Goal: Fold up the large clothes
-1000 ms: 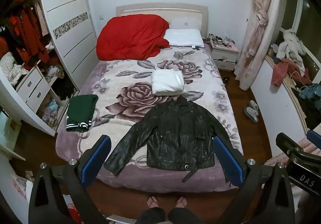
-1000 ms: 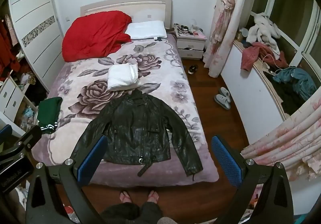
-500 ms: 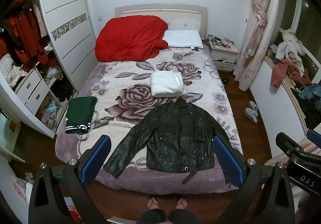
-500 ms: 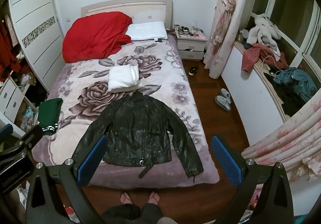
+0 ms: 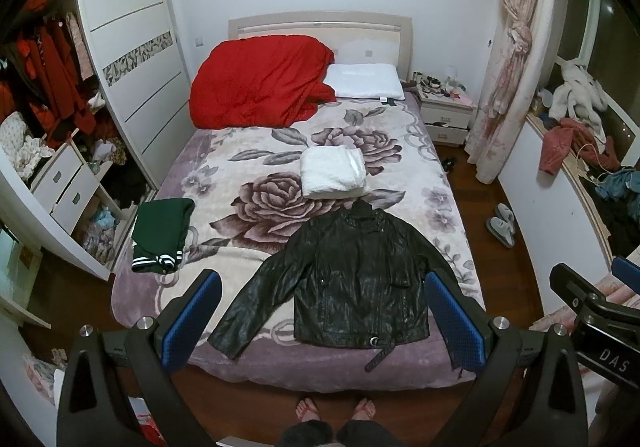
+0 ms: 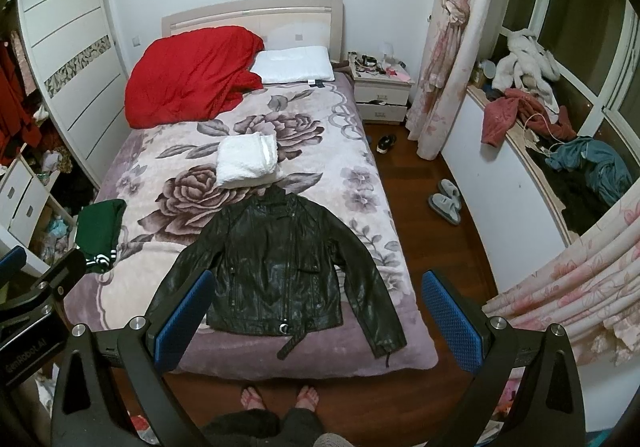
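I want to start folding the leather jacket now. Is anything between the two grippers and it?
Nothing visible. The black leather jacket lies spread flat at the foot of the bed, and both the left gripper and the right gripper hang open above it with clear air between.

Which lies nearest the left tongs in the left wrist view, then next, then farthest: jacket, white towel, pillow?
1. Jacket, at the bed's foot, just ahead of the left tongs.
2. White towel, mid-bed beyond the collar.
3. Pillow, by the headboard.
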